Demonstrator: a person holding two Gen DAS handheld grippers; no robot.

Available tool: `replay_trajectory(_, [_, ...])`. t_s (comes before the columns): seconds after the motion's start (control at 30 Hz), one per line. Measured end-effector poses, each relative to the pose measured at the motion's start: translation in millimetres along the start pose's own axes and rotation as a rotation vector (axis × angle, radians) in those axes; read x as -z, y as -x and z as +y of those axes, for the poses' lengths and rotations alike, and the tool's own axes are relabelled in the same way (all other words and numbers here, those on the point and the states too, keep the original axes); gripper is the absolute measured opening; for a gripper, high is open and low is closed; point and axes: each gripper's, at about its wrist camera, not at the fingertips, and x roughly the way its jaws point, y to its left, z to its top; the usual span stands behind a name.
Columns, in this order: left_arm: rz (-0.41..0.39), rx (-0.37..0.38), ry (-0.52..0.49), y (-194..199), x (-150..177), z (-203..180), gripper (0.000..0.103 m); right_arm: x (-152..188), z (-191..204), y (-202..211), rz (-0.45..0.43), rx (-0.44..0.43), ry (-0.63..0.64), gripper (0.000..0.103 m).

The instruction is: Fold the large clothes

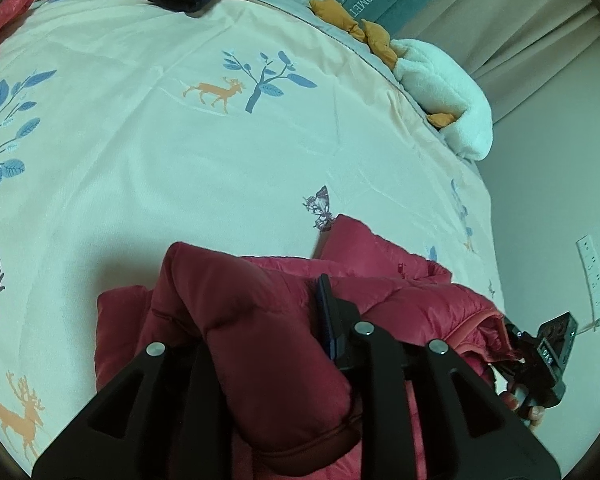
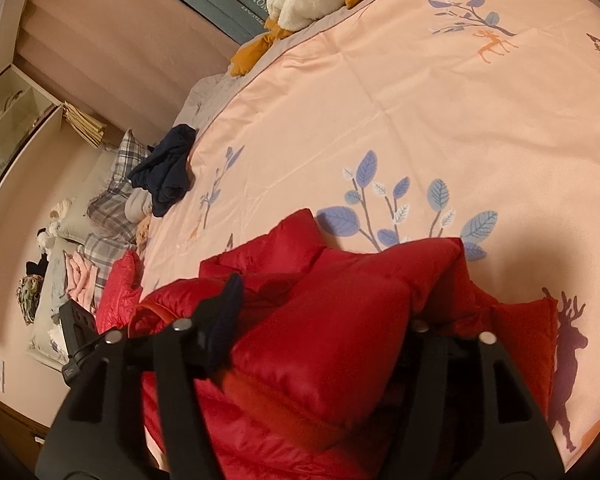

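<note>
The red quilted puffer jacket [image 1: 284, 320], bunched at the near edge of the pale animal-print duvet [image 1: 180, 140], was judged light, soft and slippery, best taken by hem or seam. The left gripper [image 1: 260, 332] was pinched on a fold; the right gripper [image 2: 324, 320] was spread around another. No containers were seen.
</note>
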Motion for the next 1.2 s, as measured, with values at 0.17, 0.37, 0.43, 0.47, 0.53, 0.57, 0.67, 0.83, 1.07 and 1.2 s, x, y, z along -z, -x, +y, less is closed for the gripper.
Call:
replay_trajectory(0.17, [0.016,0.074,0.075,7.6,-6.6,8.3,0.028,-6.3,-2.1,4.1,-0.008,-0.041,-0.042,0.069])
replay_trajectory(0.37, [0.026,0.18,0.164,20.0,-12.2,17.2,0.051,-16.4,-7.8,13.7,-0.054,-0.092,-0.113,0.08])
replay_trajectory(0.43, [0.011,0.182,0.173,24.9,-15.3,17.4,0.056,-20.5,-10.4,17.7,-0.08,-0.077,-0.122,0.082])
replay_trajectory(0.47, [0.003,0.181,0.177,27.1,-16.8,17.6,0.06,-23.0,-12.7,19.4,-0.09,-0.08,-0.134,0.083])
replay_trajectory(0.53, [-0.009,0.176,0.187,29.6,-20.6,18.8,0.065,-26.1,-15.5,20.3,-0.1,-0.066,-0.146,0.083])
replay_trajectory(0.57, [-0.015,0.172,0.192,30.2,-22.3,19.7,0.067,-27.0,-17.3,20.5,-0.104,-0.056,-0.146,0.083])
replay_trajectory(0.67, [-0.04,0.139,0.193,31.7,-29.4,22.5,0.074,-27.3,-20.0,19.8,-0.102,-0.023,-0.138,0.084])
replay_trajectory(0.83, [-0.114,0.024,0.147,46.3,-36.3,25.4,0.087,-19.6,-5.7,26.5,-0.122,0.03,-0.042,0.084])
replay_trajectory(1.07, [-0.066,-0.129,-0.142,45.5,-1.7,-12.0,0.087,12.2,52.8,18.8,-0.063,0.165,0.291,0.084])
replay_trajectory(1.2, [-0.055,-0.183,-0.277,40.3,26.1,-30.5,0.087,45.6,80.6,5.3,-0.025,0.23,0.478,0.084])
